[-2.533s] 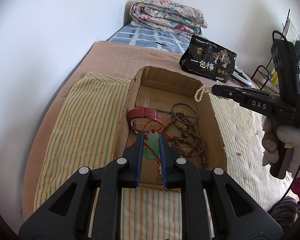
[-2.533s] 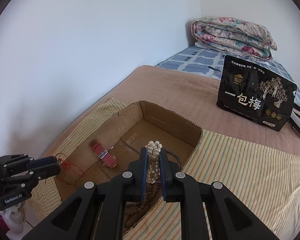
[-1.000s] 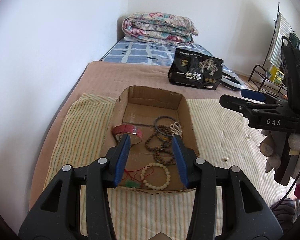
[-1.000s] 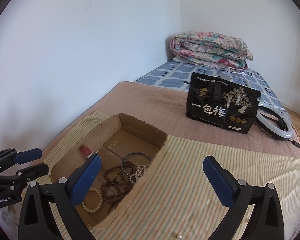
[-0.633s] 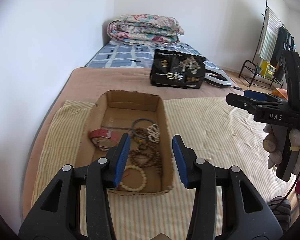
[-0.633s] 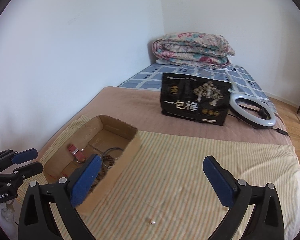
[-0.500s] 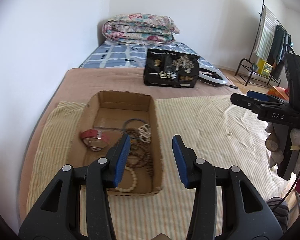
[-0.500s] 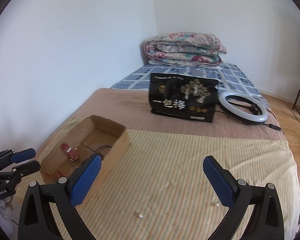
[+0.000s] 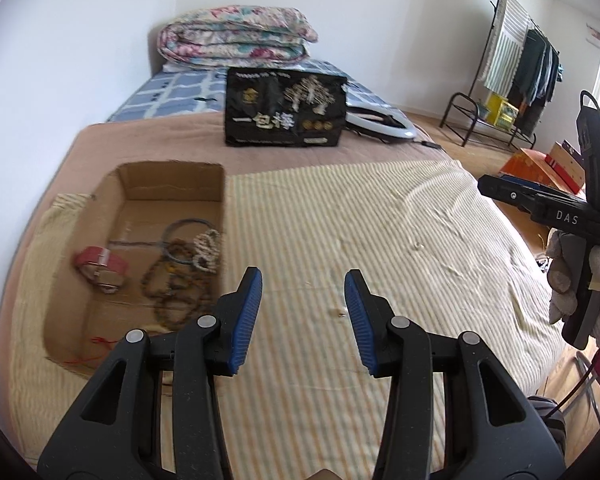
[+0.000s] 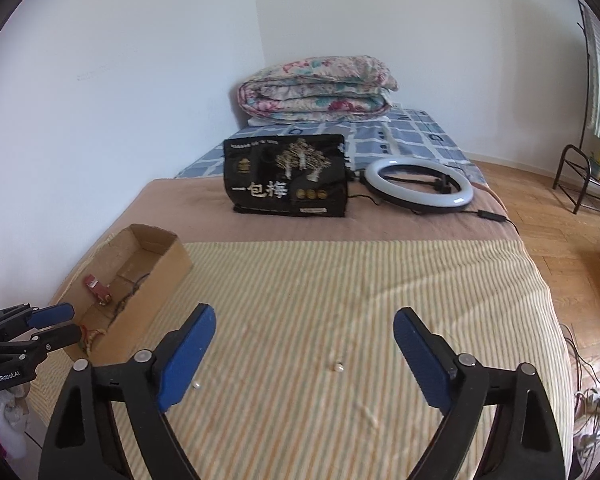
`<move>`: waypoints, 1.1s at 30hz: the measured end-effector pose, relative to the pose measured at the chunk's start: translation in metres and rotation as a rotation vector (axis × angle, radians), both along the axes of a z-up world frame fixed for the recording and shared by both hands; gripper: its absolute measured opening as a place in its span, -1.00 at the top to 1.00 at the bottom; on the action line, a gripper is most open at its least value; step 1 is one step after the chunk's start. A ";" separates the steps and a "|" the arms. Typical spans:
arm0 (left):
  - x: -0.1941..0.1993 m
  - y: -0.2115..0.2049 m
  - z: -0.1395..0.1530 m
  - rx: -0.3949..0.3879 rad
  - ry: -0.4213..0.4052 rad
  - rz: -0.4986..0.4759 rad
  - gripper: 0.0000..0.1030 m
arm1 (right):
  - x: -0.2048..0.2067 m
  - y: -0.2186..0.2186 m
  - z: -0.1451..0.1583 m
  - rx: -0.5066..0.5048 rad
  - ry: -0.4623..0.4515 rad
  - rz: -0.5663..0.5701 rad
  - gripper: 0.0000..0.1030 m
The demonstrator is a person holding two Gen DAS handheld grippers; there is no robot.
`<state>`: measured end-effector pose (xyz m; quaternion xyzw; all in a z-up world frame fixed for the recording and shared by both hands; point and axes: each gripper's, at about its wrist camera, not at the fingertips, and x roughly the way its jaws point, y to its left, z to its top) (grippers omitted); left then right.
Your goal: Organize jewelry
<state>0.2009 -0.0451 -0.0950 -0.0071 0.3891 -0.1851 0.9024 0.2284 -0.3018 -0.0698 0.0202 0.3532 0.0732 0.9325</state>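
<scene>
A cardboard box [image 9: 172,170] sits at the left on the striped cloth [image 9: 340,220]. It holds a red strap [image 9: 100,264], a dark bangle [image 9: 186,222], a pearl bracelet [image 9: 206,250] and brown beads [image 9: 172,292]. My left gripper [image 9: 303,276] hovers open over the cloth right of the box, with nothing between its fingers. A tiny bead [image 9: 336,312] lies just beyond it. My right gripper [image 10: 305,314] is wide, its jaws closing on nothing, above a small bead [image 10: 336,366]; another bead [image 10: 196,385] lies by its left finger.
A black printed bag [image 10: 286,176] stands behind the cloth, with a ring light [image 10: 418,186] to its right and a folded quilt [image 10: 316,88] at the head of the bed. The bed edge drops to wooden floor at right, near a clothes rack [image 9: 516,60].
Both grippers let go of the pendant and pearl bracelet into the box, opened, and swung right over the striped cloth. The right jaws have narrowed slightly.
</scene>
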 end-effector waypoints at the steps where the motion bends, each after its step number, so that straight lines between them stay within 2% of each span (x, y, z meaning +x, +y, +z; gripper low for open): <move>1: 0.000 -0.005 -0.003 0.002 0.005 -0.010 0.14 | 0.000 -0.004 -0.003 0.002 0.005 -0.002 -0.68; 4: 0.001 -0.016 -0.012 0.008 0.018 -0.029 0.14 | -0.002 -0.016 -0.015 0.002 0.021 -0.011 -0.57; 8: 0.005 -0.031 -0.026 0.015 0.043 -0.056 0.30 | -0.001 -0.024 -0.035 0.008 0.057 -0.015 -0.42; 13: 0.012 -0.045 -0.040 0.039 0.056 -0.096 0.32 | 0.003 -0.028 -0.060 0.000 0.099 -0.011 -0.27; 15: 0.015 -0.049 -0.047 0.040 0.066 -0.112 0.43 | 0.005 -0.029 -0.069 -0.005 0.114 -0.013 -0.26; 17: 0.017 -0.052 -0.053 0.041 0.073 -0.120 0.44 | 0.006 -0.030 -0.076 -0.001 0.127 -0.010 -0.15; 22: 0.023 -0.057 -0.073 0.046 0.111 -0.129 0.45 | 0.012 -0.029 -0.091 0.001 0.153 0.003 -0.05; 28: 0.029 -0.068 -0.091 0.095 0.130 -0.159 0.45 | 0.019 -0.027 -0.110 -0.001 0.190 0.020 0.11; 33: 0.033 -0.071 -0.103 0.110 0.145 -0.156 0.58 | 0.023 -0.022 -0.121 -0.024 0.206 0.035 0.15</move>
